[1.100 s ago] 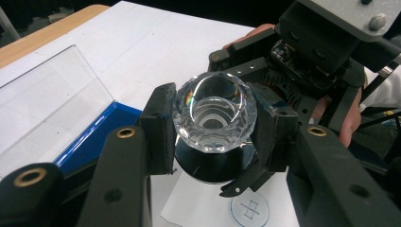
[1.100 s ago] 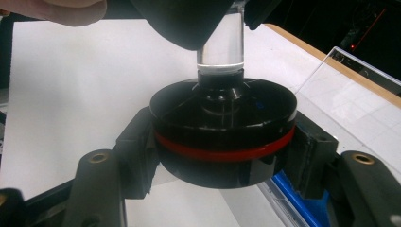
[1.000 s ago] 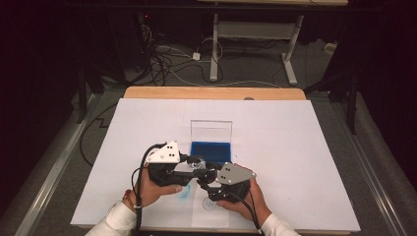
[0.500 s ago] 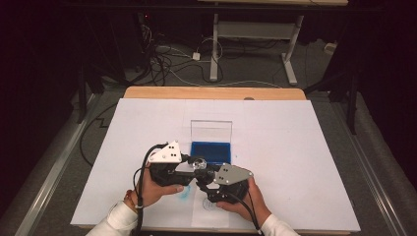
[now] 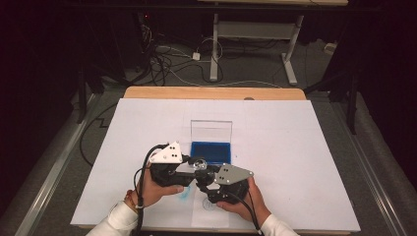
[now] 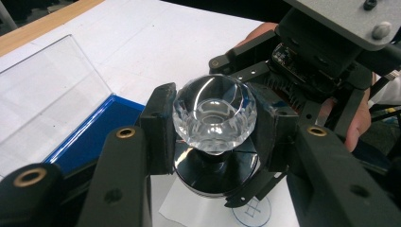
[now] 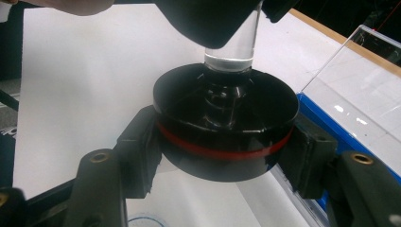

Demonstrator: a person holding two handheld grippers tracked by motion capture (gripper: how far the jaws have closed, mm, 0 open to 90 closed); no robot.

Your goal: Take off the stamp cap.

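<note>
Right jaws have just been closing, now pressed on the black base (image 7: 226,130) of the stamp (image 5: 200,165), base between them; hands otherwise unmoved since the earlier frames. Right gripper (image 7: 226,146) clamped on that round base at its red band (image 7: 222,152), one pad touching each side. Left gripper (image 6: 213,127) clamped higher up on the clear faceted knob (image 6: 214,116) of the same stamp, pads touching it left and right. Stamp upright, held between both grippers, above the white sheet (image 5: 285,142). Seen from the left gripper: black base just below the knob, right gripper close beyond it with a hand (image 6: 358,125) behind. Seen from the right gripper: clear stem (image 7: 231,40) rising from the base's middle into the left gripper's jaws overhead. Blue tray (image 5: 211,152) with raised clear lid (image 5: 211,131) just beyond both grippers in the high view, apart from them. Printed circle (image 6: 251,211) on the sheet right below the stamp. Blue smear (image 5: 185,193) on the sheet near the left hand (image 5: 152,189).
</note>
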